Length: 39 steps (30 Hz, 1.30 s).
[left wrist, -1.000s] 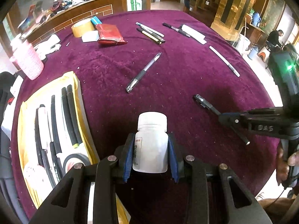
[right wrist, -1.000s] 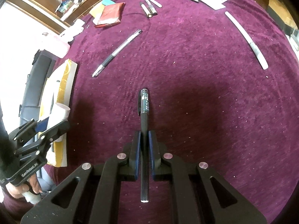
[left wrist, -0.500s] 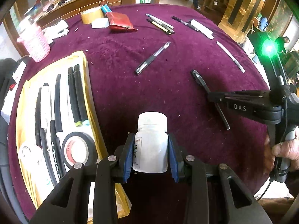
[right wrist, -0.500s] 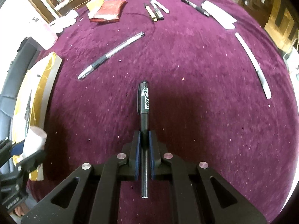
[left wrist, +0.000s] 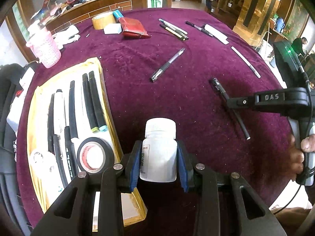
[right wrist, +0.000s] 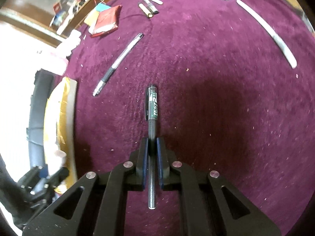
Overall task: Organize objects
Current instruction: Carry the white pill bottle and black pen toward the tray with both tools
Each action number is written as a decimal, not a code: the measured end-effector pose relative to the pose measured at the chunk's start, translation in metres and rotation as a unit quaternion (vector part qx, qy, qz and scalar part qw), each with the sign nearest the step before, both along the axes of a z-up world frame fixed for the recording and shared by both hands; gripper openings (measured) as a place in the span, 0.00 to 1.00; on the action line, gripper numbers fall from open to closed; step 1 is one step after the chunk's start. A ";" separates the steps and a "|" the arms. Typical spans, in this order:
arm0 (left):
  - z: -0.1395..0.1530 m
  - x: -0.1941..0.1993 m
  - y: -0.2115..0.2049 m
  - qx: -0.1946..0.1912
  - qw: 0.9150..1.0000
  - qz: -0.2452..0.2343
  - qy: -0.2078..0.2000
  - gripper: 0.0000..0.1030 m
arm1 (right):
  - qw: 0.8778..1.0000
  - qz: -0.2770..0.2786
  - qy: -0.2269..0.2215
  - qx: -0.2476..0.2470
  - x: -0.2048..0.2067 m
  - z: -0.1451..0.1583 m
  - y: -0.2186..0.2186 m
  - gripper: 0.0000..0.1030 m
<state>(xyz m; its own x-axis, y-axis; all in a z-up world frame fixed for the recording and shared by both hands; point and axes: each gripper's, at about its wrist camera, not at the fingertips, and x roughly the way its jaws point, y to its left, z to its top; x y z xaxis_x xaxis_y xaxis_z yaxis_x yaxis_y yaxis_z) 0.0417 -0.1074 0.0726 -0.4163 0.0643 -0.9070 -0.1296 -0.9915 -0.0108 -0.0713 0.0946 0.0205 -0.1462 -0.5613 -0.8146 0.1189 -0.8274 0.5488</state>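
Observation:
My left gripper (left wrist: pixel 159 147) is shut on a white pill bottle (left wrist: pixel 159 149), held upright above the purple tablecloth beside the yellow tray (left wrist: pixel 94 66). The tray holds several black and white pens and a roll of black tape (left wrist: pixel 94 155). My right gripper (right wrist: pixel 151 143) is shut on a black pen (right wrist: pixel 152 106) with green lettering, held above the cloth. In the left wrist view that pen (left wrist: pixel 220 88) and the right gripper (left wrist: pixel 229 103) show at the right. A clear pen with a black grip (left wrist: pixel 167 64) lies mid-table.
At the far side lie a tape roll (left wrist: pixel 102 20), a red pouch (left wrist: pixel 133 28), several pens (left wrist: pixel 173 28), a white strip (left wrist: pixel 216 33) and a white pen (left wrist: pixel 246 62). A pink cup (left wrist: pixel 46 51) stands far left. The table edge runs along the right.
The left gripper has moved left and back with the bottle, so more of the tray shows. The right gripper has carried the black pen left, toward the tray.

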 end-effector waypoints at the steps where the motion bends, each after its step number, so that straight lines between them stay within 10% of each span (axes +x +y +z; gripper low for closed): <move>1: 0.001 0.001 0.000 -0.001 1.000 -0.001 0.001 0.28 | 1.000 -0.003 -0.003 -0.009 0.000 0.001 0.002 0.06; 39: 0.026 0.047 -0.062 0.020 0.998 0.061 0.026 0.28 | 0.992 0.091 0.033 -0.077 0.039 0.063 -0.092 0.06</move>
<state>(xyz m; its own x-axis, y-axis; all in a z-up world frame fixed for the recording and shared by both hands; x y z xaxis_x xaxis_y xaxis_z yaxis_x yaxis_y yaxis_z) 0.0884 -0.1691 0.0986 -0.4698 0.0451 -0.8816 -0.0094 -0.9989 -0.0461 -0.0318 0.0025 0.0830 -0.0808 -0.6997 -0.7099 0.2978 -0.6966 0.6527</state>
